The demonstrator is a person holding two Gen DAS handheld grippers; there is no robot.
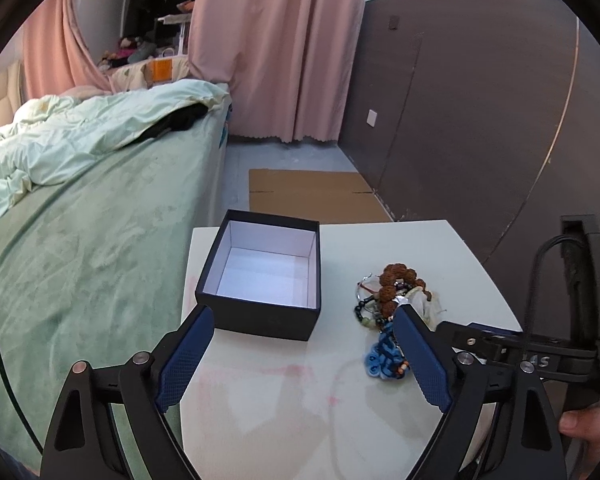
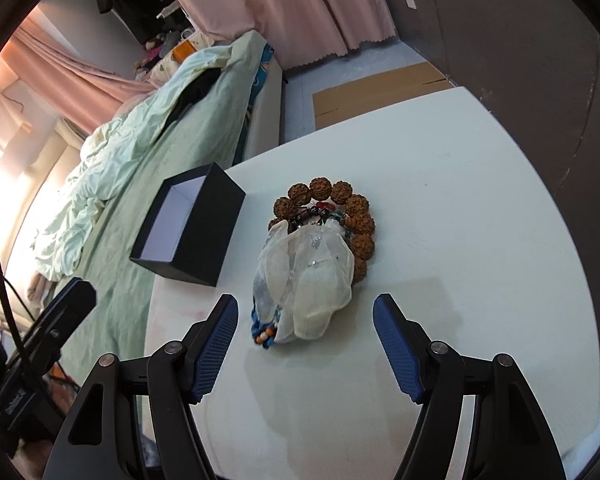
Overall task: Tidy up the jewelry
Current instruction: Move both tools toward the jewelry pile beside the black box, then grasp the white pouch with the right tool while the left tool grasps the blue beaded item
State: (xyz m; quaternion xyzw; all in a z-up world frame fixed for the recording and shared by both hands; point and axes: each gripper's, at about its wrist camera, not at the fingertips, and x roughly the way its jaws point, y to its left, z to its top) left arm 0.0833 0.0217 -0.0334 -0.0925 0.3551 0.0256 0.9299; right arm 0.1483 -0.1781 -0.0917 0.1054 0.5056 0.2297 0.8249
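**Jewelry pile approached, nothing yet lifted**

Grippers are seen nearest the cameras. The right gripper (image 2: pixel 305 314) is held with its jaws apart and nothing between the pads; the pile lies just beyond its tips, toward twelve o'clock, untouched. The left gripper (image 1: pixel 303 322) is likewise spread wide and empty, with the box corner just past its left finger at about eleven o'clock and the pile beside its right finger at one o'clock.

On the white table (image 2: pixel 480 208) the jewelry is heaped in one tangle. Nearest lies a blue knotted cord (image 1: pixel 384 358) with small orange and white beads; over it a pale gauzy pouch (image 2: pixel 312 276) is draped; farther on, a bracelet of large brown seed beads (image 2: pixel 332 192) curls round the far side, with smaller dark beads caught inside it. How many separate pieces are tangled there cannot be told.

Beyond and to ten o'clock of the pile, in the right wrist view, the black box (image 2: pixel 216 220) stands open, its white interior bare.

The step in hand is judged to be the first pick. A descent of the right gripper over the pouch end is called for, then a firm closing, since the loose cloth and strung beads may slip or drag neighbours along. The box would need steadying by the left gripper.
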